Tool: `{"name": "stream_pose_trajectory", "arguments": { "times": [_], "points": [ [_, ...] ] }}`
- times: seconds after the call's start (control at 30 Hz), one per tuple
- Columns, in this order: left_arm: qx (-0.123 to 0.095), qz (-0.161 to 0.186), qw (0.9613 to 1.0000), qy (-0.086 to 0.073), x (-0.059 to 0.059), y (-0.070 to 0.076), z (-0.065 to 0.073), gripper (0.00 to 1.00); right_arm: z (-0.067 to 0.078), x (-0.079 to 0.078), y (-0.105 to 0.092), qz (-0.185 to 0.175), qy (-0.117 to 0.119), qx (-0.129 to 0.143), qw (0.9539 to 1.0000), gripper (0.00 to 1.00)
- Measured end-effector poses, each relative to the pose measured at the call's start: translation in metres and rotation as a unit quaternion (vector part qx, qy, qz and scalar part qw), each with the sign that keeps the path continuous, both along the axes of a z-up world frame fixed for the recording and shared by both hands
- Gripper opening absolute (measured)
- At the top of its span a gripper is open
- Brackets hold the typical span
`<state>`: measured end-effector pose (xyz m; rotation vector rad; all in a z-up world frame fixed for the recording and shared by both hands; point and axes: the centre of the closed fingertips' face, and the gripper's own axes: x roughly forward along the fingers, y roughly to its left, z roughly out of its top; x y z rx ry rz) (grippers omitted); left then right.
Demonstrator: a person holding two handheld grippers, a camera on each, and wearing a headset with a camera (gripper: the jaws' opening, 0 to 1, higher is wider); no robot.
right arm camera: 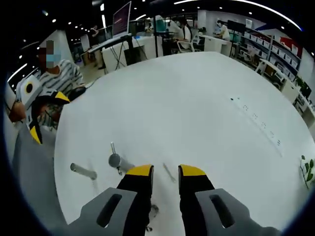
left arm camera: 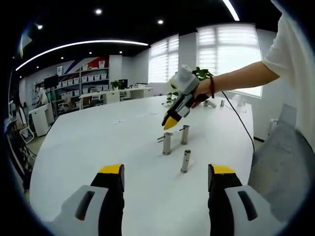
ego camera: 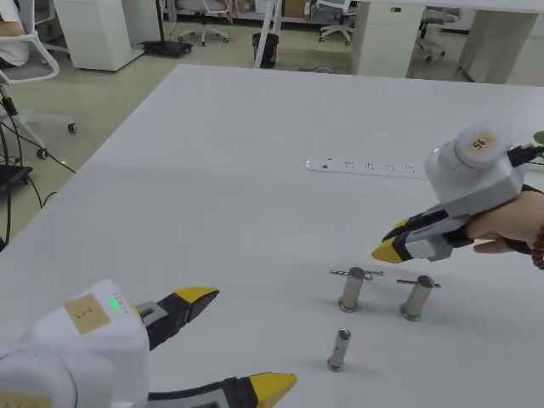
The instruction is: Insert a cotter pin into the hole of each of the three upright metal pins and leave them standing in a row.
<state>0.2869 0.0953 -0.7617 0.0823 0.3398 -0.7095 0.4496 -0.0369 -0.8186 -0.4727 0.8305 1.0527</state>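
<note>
1. The left gripper [ego camera: 234, 340] has its jaws spread wide, with nothing between them.
2. The right gripper [ego camera: 387, 249] hangs above the table [ego camera: 255, 170], its jaws only a narrow gap apart.
3. The first metal pin [ego camera: 351, 289] and the second metal pin [ego camera: 416, 299] stand just below the right gripper's tips. Each carries a cotter pin [ego camera: 357, 273] through its top.
4. The third metal pin [ego camera: 339, 348] stands bare, ahead of the left gripper and closer to it than the other two.
</note>
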Motion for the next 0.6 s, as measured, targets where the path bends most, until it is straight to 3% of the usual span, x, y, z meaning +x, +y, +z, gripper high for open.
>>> {"name": "stream_pose_trajectory", "arguments": {
  "times": [0.3, 0.6],
  "points": [
    [-0.004, 0.002, 1.0, 0.006, 0.002, 0.0, -0.004, 0.68, -0.026, 0.004, -0.007, 0.036, 0.006, -0.042, 0.9985, 0.17],
    [-0.008, 0.002, 0.9999, 0.01, 0.003, 0.0, -0.007, 0.67, -0.042, 0.004, -0.01, 0.069, 0.008, -0.071, 0.9951, 0.16]
  ]
}}
